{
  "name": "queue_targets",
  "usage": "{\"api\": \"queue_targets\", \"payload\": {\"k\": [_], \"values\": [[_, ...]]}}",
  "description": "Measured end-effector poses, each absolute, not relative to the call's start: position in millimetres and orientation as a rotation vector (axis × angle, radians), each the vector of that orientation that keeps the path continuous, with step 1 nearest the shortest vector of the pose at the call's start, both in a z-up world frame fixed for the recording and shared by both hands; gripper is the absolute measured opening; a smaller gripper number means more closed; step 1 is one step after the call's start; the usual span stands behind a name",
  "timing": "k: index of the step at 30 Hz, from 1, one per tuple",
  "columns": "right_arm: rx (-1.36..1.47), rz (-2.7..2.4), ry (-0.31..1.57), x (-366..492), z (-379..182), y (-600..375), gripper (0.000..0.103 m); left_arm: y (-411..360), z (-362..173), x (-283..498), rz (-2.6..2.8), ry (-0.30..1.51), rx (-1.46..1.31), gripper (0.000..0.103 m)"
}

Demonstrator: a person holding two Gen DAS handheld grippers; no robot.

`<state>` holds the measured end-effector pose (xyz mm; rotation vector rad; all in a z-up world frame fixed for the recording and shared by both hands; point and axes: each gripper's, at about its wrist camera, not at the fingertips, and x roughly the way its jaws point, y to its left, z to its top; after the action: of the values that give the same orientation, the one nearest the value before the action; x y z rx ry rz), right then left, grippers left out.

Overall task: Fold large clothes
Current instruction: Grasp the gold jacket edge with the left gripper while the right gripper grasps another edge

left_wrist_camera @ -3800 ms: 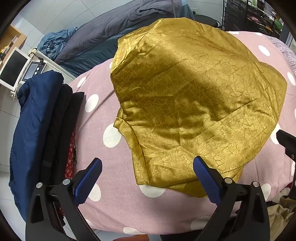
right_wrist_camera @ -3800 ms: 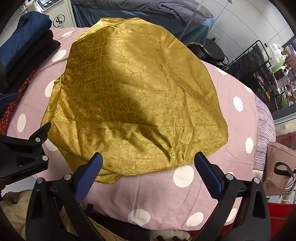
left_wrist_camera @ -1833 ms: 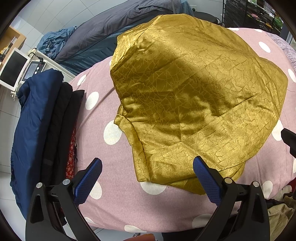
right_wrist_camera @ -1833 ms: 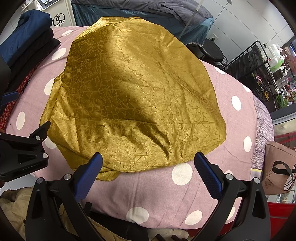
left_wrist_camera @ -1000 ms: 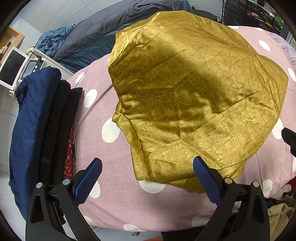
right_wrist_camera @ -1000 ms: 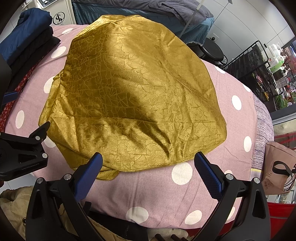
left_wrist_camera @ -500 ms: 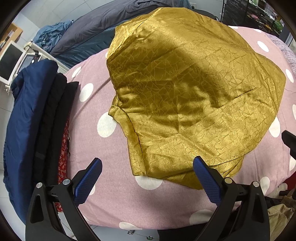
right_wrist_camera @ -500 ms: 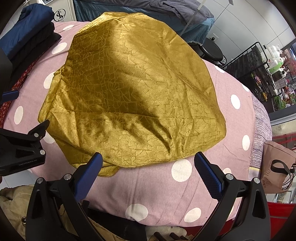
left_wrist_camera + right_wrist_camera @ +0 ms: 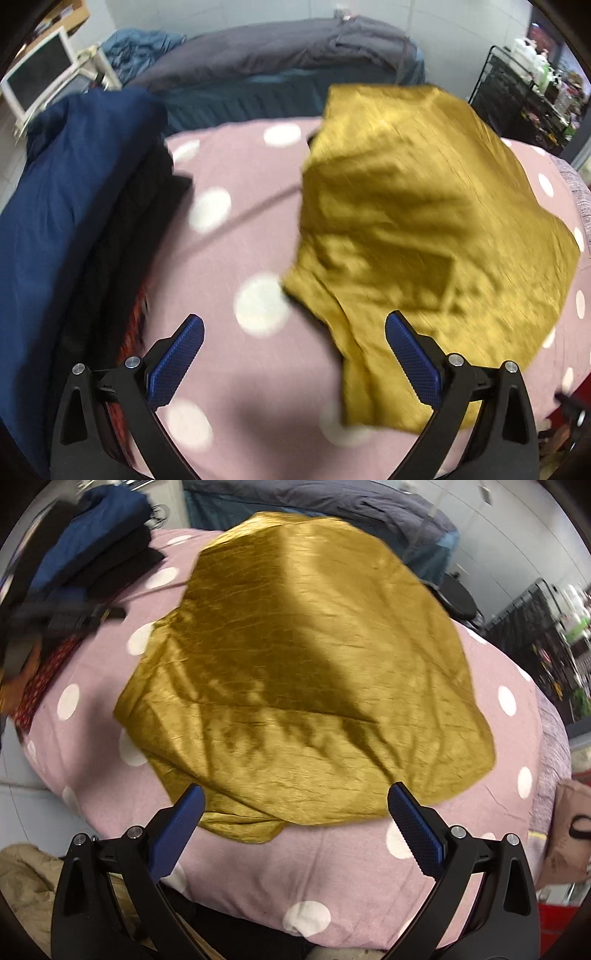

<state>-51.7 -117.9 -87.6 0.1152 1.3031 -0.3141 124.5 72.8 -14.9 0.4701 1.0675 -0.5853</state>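
Observation:
A large gold crinkled garment [image 9: 424, 236] lies spread on the pink polka-dot cover [image 9: 236, 229]. In the right wrist view the garment [image 9: 303, 672] fills the middle. My left gripper [image 9: 293, 354] is open and empty, low over the cover just left of the garment's near left corner. My right gripper [image 9: 295, 819] is open and empty, above the garment's near hem. The left gripper shows blurred at the left of the right wrist view [image 9: 62, 616].
A stack of folded dark clothes, navy on top [image 9: 74, 221], lies along the cover's left side. A grey bed [image 9: 277, 62] stands behind. A black wire rack [image 9: 524, 99] is at the right. A paper bag [image 9: 569, 834] and beige cloth [image 9: 22, 882] lie off the cover's edges.
My left gripper has swung left and dropped lower toward the cover, so the garment now sits to its right. My right gripper has moved closer to the near hem. Both views are motion-blurred.

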Motion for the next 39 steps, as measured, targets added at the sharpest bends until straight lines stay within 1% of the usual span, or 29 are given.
{"api": "queue_targets", "payload": {"k": [3, 9, 11, 13, 14, 15, 16, 17, 18, 19, 20, 21, 22, 23, 25, 29, 31, 34, 36, 39], "values": [[0.118, -0.202, 1.330, -32.4, -111.3, -95.5, 0.098, 62.0, -23.4, 152.6, -0.702, 1.052, 0.464, 0.097], [0.168, -0.006, 1.429, 9.4, -167.8, -49.8, 0.098, -6.7, -66.7, 194.2, -0.920, 1.028, 0.566, 0.097], [0.147, -0.016, 1.466, 14.0, -189.4, -36.8, 0.098, -24.4, -80.0, 201.0, -0.973, 1.037, 0.571, 0.097], [0.099, -0.042, 1.535, 11.5, -219.5, -24.7, 0.098, -42.9, -95.9, 205.2, -1.014, 1.080, 0.564, 0.094], [0.063, -0.069, 1.562, 8.5, -230.3, -21.4, 0.098, -50.8, -103.3, 204.8, -1.045, 1.116, 0.542, 0.088], [0.025, -0.086, 1.579, 5.2, -238.0, -18.6, 0.097, -55.8, -108.9, 202.1, -1.072, 1.150, 0.525, 0.073], [-0.037, -0.115, 1.575, -0.1, -243.3, -16.2, 0.089, -60.9, -112.8, 196.6, -1.093, 1.178, 0.527, 0.064], [-0.083, -0.151, 1.560, -3.5, -244.1, -16.5, 0.080, -66.6, -116.7, 192.1, -1.098, 1.190, 0.549, 0.049], [-0.105, -0.178, 1.539, -6.8, -243.1, -18.4, 0.062, -68.9, -117.3, 188.1, -1.098, 1.185, 0.566, 0.038], [-0.080, -0.183, 1.518, -9.2, -240.3, -22.3, 0.053, -72.4, -116.1, 180.6, -1.088, 1.164, 0.597, 0.033], [-0.039, -0.207, 1.503, -10.2, -235.5, -29.7, 0.044, -74.6, -114.6, 175.8, -1.073, 1.155, 0.622, 0.022], [-0.014, -0.229, 1.501, -10.1, -231.6, -35.5, 0.025, -76.6, -111.9, 171.1, -1.067, 1.158, 0.642, 0.013], [0.029, -0.252, 1.488, -10.0, -223.9, -44.0, 0.017, -77.8, -105.4, 165.9, -1.063, 1.168, 0.651, 0.012], [0.066, -0.274, 1.460, -11.3, -214.7, -51.8, 0.015, -77.5, -98.5, 162.3, -1.057, 1.163, 0.654, 0.009], [0.147, -0.370, 1.350, -19.2, -179.7, -77.1, 0.011, -69.7, -74.3, 154.6, -1.060, 1.119, 0.641, 0.008], [0.275, -0.563, 1.144, -52.2, -105.6, -134.8, 0.010, -44.4, -16.2, 141.1, -1.057, 1.000, 0.559, 0.007], [0.343, -0.677, 1.018, -82.7, -59.0, -168.1, 0.010, -21.2, 16.9, 136.0, -1.086, 0.981, 0.483, 0.007], [0.418, -0.750, 0.850, -128.4, 2.7, -197.1, 0.009, 0.8, 60.2, 123.2, -1.092, 0.913, 0.409, 0.004], [0.424, -0.750, 0.754, -154.5, 41.9, -200.9, 0.008, 12.3, 88.0, 114.8, -1.102, 0.876, 0.347, 0.002], [0.402, -0.700, 0.621, -192.9, 103.2, -199.7, 0.008, 24.1, 139.1, 72.6, -1.135, 0.773, 0.302, 0.000]]}}
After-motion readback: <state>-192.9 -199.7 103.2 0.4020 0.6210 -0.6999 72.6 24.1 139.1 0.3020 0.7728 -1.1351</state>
